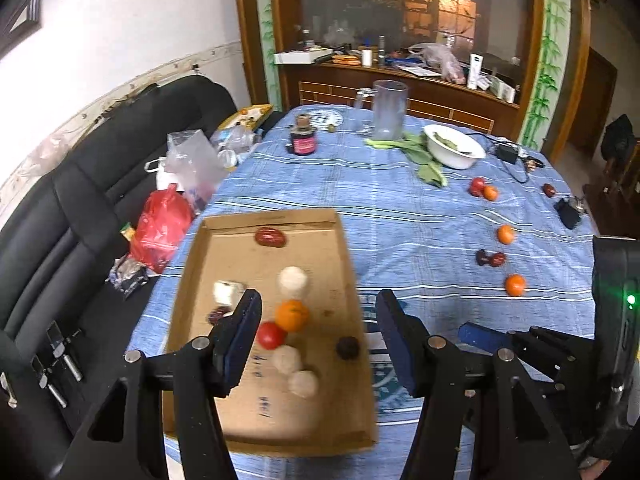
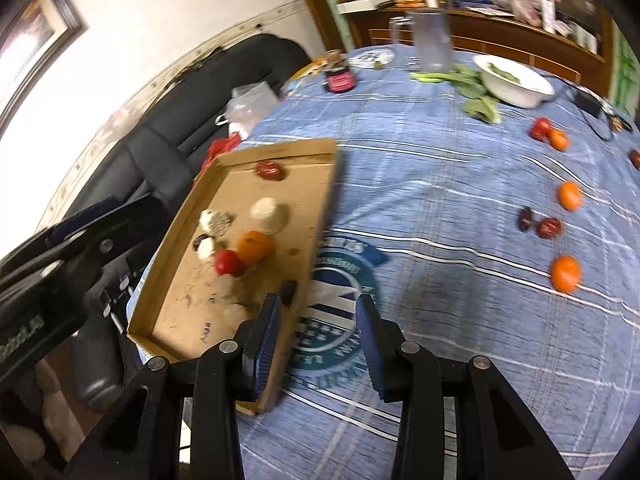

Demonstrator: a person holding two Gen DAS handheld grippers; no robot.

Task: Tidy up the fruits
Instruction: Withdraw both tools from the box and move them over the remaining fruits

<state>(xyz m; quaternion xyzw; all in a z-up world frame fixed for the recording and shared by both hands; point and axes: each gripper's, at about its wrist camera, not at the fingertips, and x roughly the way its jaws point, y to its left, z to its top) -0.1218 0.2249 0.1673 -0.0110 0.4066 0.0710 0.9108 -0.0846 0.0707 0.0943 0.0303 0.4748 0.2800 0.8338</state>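
Observation:
A cardboard tray (image 1: 344,264) lies on the blue tablecloth at the left; it also shows in the right wrist view (image 2: 324,200). In it lie an orange (image 1: 292,314), a red tomato (image 1: 270,335), a red date (image 1: 271,237), a dark fruit (image 1: 347,347) and several white balls (image 1: 293,280). Loose oranges (image 1: 515,284) (image 2: 565,274), dates (image 1: 491,258) (image 2: 549,227) and a tomato (image 1: 477,186) lie on the cloth to the right. My left gripper (image 1: 318,314) is open and empty above the tray. My right gripper (image 2: 318,314) is open and empty over the tray's right edge.
A white bowl (image 1: 454,146) with green leaves (image 1: 430,170), a clear jug (image 1: 388,110) and a dark jar (image 1: 303,140) stand at the far side. A black sofa (image 1: 80,200) with bags (image 1: 162,226) runs along the left. Cables and a charger (image 1: 508,152) lie far right.

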